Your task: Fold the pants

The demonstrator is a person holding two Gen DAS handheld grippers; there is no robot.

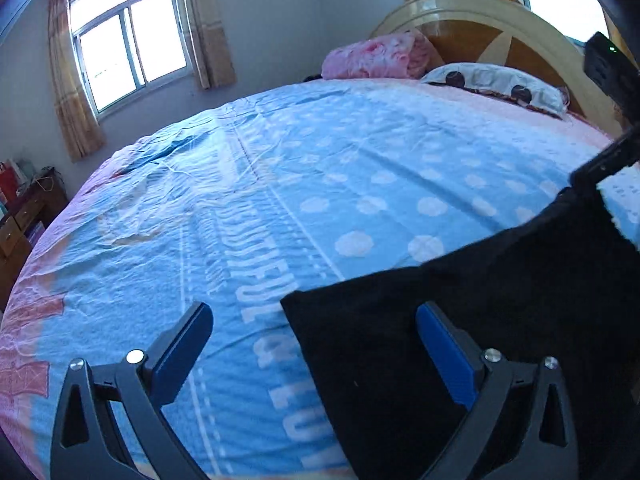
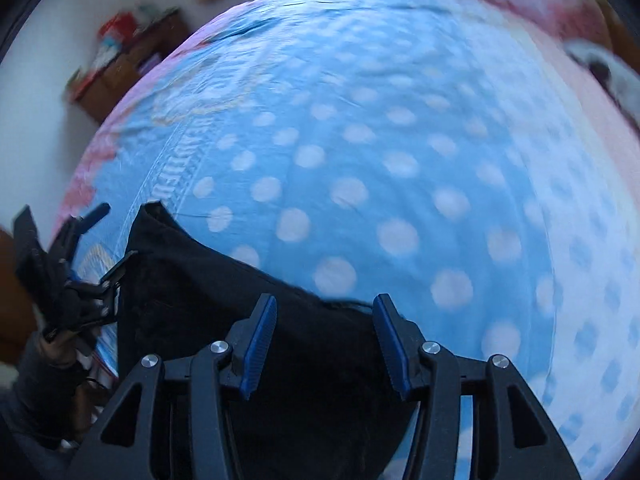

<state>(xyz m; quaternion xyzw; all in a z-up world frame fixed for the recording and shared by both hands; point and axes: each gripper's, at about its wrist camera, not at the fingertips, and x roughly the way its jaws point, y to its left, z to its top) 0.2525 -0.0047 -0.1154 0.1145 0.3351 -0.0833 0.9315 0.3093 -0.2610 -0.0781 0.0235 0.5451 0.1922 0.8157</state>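
The black pants (image 1: 472, 320) lie folded flat on the blue dotted bedsheet (image 1: 320, 168), near the bed's front edge. My left gripper (image 1: 312, 344) is open, just above the pants' left corner, with its right finger over the cloth. In the right wrist view the pants (image 2: 224, 304) fill the lower left. My right gripper (image 2: 324, 344) is open and empty, hovering over the pants' far edge. The left gripper also shows there at the far left (image 2: 100, 240), open. The right gripper's tip shows in the left wrist view (image 1: 600, 164) at the pants' far right corner.
A pink blanket (image 1: 376, 56) and a white pillow (image 1: 496, 84) lie by the wooden headboard (image 1: 472, 20). A wooden dresser (image 1: 24, 216) stands to the left of the bed, under a curtained window (image 1: 128, 48). The right wrist view is motion-blurred.
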